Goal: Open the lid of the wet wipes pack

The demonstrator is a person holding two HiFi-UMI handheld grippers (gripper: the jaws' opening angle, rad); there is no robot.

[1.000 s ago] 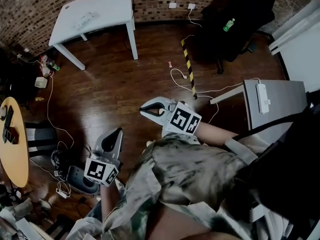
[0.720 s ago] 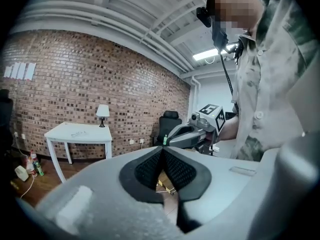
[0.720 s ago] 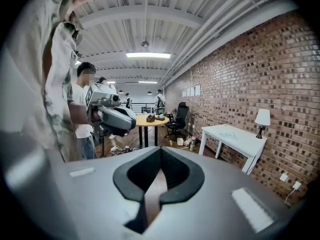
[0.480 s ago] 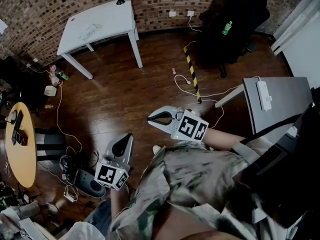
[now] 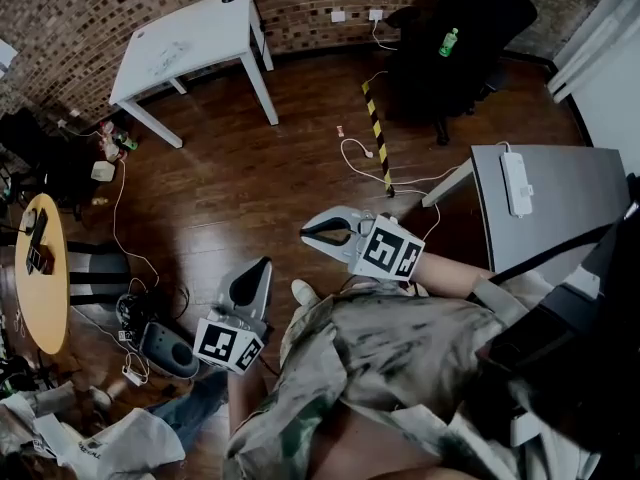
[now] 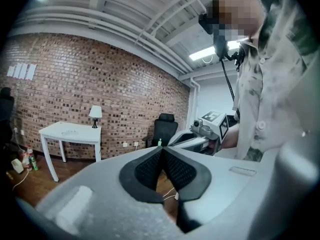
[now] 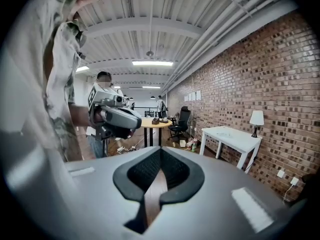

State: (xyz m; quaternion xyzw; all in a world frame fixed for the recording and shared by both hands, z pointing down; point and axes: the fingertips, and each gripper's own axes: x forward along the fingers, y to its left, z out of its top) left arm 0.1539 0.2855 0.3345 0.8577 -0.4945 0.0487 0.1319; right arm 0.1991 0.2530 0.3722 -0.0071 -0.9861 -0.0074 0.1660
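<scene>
Here in the head view, you hold the left gripper and the right gripper over the wooden floor, well apart from the white table. A pale flat thing lies on that table, too small to tell whether it is the wet wipes pack. No writing reads clearly; the cubes bear only square markers. In the left gripper view, the jaws are pressed together on nothing, facing a black chair. In the right gripper view, the jaws likewise meet, empty, facing a round yellow table.
</scene>
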